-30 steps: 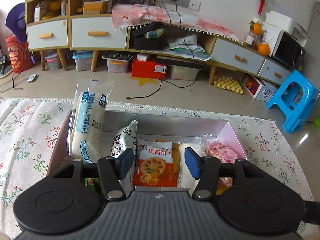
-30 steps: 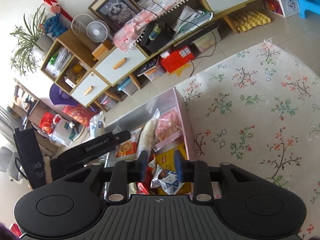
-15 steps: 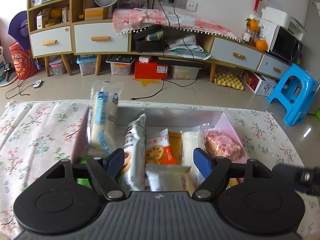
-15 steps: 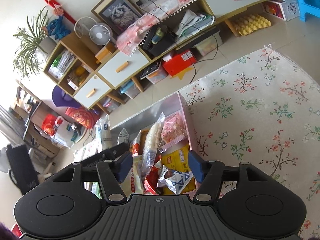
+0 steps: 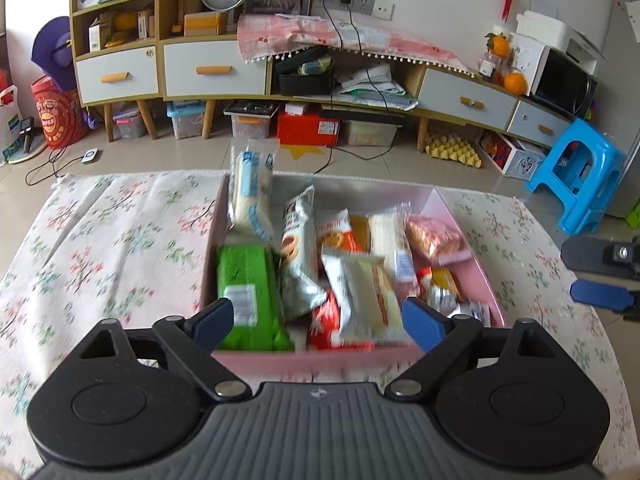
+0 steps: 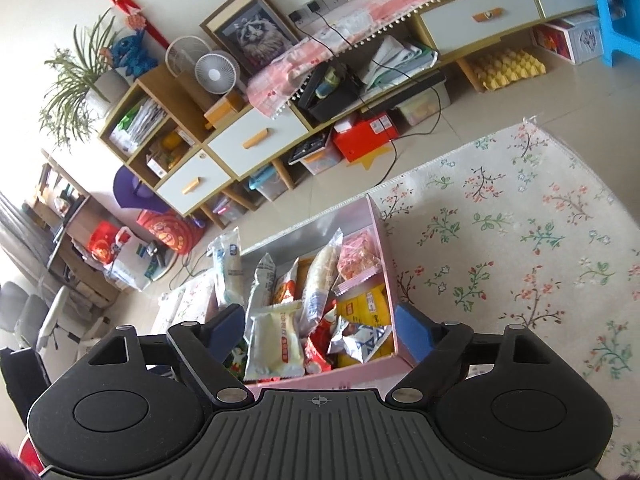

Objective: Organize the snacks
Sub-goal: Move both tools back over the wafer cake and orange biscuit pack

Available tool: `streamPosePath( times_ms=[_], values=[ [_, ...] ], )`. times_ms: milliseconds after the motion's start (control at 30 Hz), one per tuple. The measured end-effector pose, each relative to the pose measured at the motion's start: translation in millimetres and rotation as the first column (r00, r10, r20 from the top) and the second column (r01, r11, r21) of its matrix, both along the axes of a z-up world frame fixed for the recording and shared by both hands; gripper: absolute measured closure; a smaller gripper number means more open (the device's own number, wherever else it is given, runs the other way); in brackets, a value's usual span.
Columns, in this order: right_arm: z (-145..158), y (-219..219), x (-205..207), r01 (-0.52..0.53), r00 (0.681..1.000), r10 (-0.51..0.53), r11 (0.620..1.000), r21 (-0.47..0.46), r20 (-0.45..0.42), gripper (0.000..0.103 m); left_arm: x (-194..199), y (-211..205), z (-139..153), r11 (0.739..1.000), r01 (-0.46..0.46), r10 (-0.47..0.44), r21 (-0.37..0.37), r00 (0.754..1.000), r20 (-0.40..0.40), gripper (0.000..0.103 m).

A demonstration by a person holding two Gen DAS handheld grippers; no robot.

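A pink box (image 5: 476, 272) on the floral tablecloth holds several snack packets: a green pack (image 5: 246, 280), a tall white-and-blue pack (image 5: 250, 196) leaning at the far left corner, a silver cookie pack (image 5: 298, 252), a cream-white bun pack (image 5: 366, 296) and a pink pack (image 5: 434, 234). My left gripper (image 5: 318, 320) is open and empty, above the box's near edge. My right gripper (image 6: 320, 330) is open and empty, also over the near edge of the box (image 6: 380, 228); its blue finger (image 5: 600, 295) shows at the right of the left wrist view.
The floral tablecloth (image 5: 104, 240) spreads left and right of the box (image 6: 520, 240). Beyond the table edge are a tiled floor, a low cabinet with drawers (image 5: 200, 68) and a blue stool (image 5: 576, 176).
Both grippers have opened wide and drawn back and up from the box. The cream-white bun pack now lies among the snacks in the box.
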State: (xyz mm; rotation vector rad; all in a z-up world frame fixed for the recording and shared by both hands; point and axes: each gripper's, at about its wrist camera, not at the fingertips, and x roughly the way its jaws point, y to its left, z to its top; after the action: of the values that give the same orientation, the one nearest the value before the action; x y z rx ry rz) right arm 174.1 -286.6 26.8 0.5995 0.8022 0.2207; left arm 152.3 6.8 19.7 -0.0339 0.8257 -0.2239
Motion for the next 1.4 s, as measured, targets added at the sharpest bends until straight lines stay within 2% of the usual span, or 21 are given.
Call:
streamPosePath(
  times_ms=[233, 367, 433, 533, 700, 900, 1100, 1233, 1400],
  values=[
    [11, 6, -24, -0.048, 0.999, 0.048, 0.999, -0.023, -0.006, 0.015, -35, 11, 3, 1.000, 0.004, -0.004, 0.025, 1.000, -0.013, 0.002],
    [13, 10, -41, -0.096, 0.995, 0.096, 0.994, -0.056, 0.009, 0.011, -54, 18, -1, 1.000, -0.006, 0.006, 0.004, 1.000, -0.025, 0.001],
    [11, 13, -49, -0.127, 0.992, 0.129, 0.988, -0.086, 0.012, 0.011, -62, 18, -4, 1.000, 0.007, -0.006, 0.006, 1.000, -0.026, 0.001],
    [5, 17, -64, -0.178, 0.983, 0.182, 0.973, -0.147, 0.013, 0.011, -76, 19, -13, 0.998, 0.027, -0.026, 0.048, 1.000, -0.013, 0.001],
    [-10, 23, -94, -0.263, 0.960, 0.280, 0.927, -0.266, 0.026, 0.011, -97, 21, -28, 0.992, 0.071, -0.069, 0.102, 0.997, -0.018, 0.001],
    [-29, 34, -129, -0.383, 0.908, 0.418, 0.848, -0.366, 0.020, 0.011, -117, 27, -41, 0.990, 0.094, -0.091, 0.103, 0.995, -0.032, 0.001],
    [-46, 42, -154, -0.484, 0.843, 0.537, 0.760, -0.433, 0.000, 0.011, -131, 27, -53, 0.991, 0.101, -0.098, 0.087, 0.994, -0.041, 0.001],
    [-60, 46, -168, -0.560, 0.778, 0.628, 0.680, -0.472, -0.018, 0.011, -141, 19, -62, 0.985, 0.134, -0.132, 0.111, 0.991, -0.025, 0.001],
    [-75, 55, -185, -0.633, 0.680, 0.732, 0.565, -0.529, -0.031, 0.010, -147, 8, -75, 0.976, 0.182, -0.184, 0.123, 0.983, 0.000, 0.001]
  ],
)
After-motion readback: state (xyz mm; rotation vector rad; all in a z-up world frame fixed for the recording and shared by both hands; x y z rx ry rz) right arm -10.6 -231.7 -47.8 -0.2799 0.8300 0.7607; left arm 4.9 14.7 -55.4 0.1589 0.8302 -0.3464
